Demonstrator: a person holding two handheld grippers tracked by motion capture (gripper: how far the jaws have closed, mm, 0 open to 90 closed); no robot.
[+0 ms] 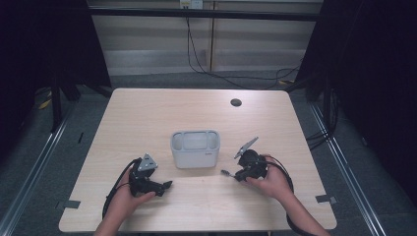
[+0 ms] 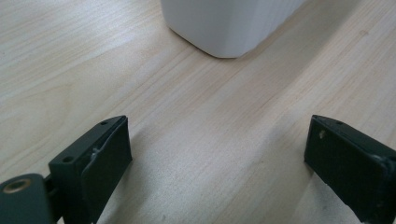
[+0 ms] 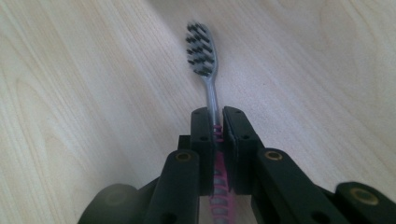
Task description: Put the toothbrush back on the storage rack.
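Toothbrush (image 3: 201, 51) clamped in right gripper (image 3: 215, 123), left gripper (image 2: 215, 154) fingers wide, near white holder (image 1: 195, 148)

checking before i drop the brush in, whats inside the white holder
The white holder looks empty from the high view: pale compartments, a wide one and a narrower one, with nothing sticking out. Their floors are too small to check. The toothbrush is clamped in the right gripper.
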